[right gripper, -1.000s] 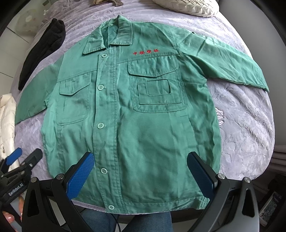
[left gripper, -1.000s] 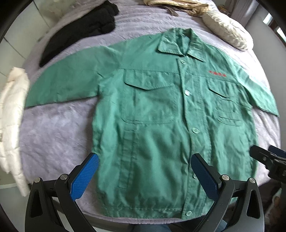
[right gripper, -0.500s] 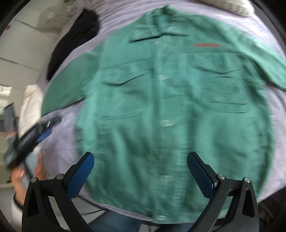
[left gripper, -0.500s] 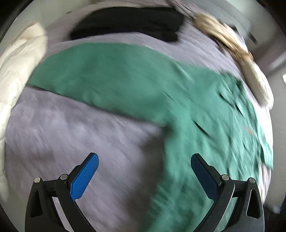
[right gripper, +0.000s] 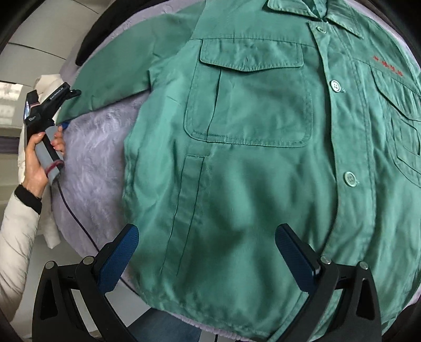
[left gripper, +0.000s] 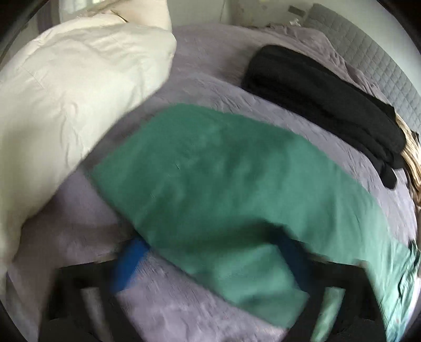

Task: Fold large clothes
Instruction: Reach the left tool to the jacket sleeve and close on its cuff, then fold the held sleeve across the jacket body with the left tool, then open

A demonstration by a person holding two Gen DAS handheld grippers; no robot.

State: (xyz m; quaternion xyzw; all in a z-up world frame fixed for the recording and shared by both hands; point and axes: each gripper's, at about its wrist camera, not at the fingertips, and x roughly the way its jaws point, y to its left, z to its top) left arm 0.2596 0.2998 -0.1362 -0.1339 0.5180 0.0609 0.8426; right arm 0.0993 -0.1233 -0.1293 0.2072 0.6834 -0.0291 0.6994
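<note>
At ten o'clock in the left wrist view lay a white padded jacket (left gripper: pixel 65 92), puffy and quilted, on a lilac bedspread (left gripper: pixel 210 68) with a soft, crinkled nap. The left gripper (left gripper: pixel 210 252) was blurred; its jaws had just been closing and stood roughly half apart. The cuff end of the green sleeve (left gripper: pixel 223 184) lay between them, and the pads were not visibly pressing on it. At two o'clock a black garment (left gripper: pixel 329 97) lay folded.

In the right wrist view a hand (right gripper: pixel 34 157) held that gripper at nine o'clock, at the sleeve's cuff. The green jacket (right gripper: pixel 263 184) lay flat, face up and buttoned on the bed. It was a woven work jacket with a flapped chest pocket (right gripper: pixel 250 100), pale round buttons (right gripper: pixel 335 84) and a collar (right gripper: pixel 315 10) at one o'clock. The right gripper (right gripper: pixel 206 236) hung over the lower front, jaws wide open and holding nothing.

The cloth looked light and limp but with some body, likely to crease cleanly and drape when lifted. It did not look slippery or fragile. The stitched cuff, the shoulder seam and the hem corners seemed the firmest places to pinch, since a single layer there would carry the sleeve across without bunching.
</note>
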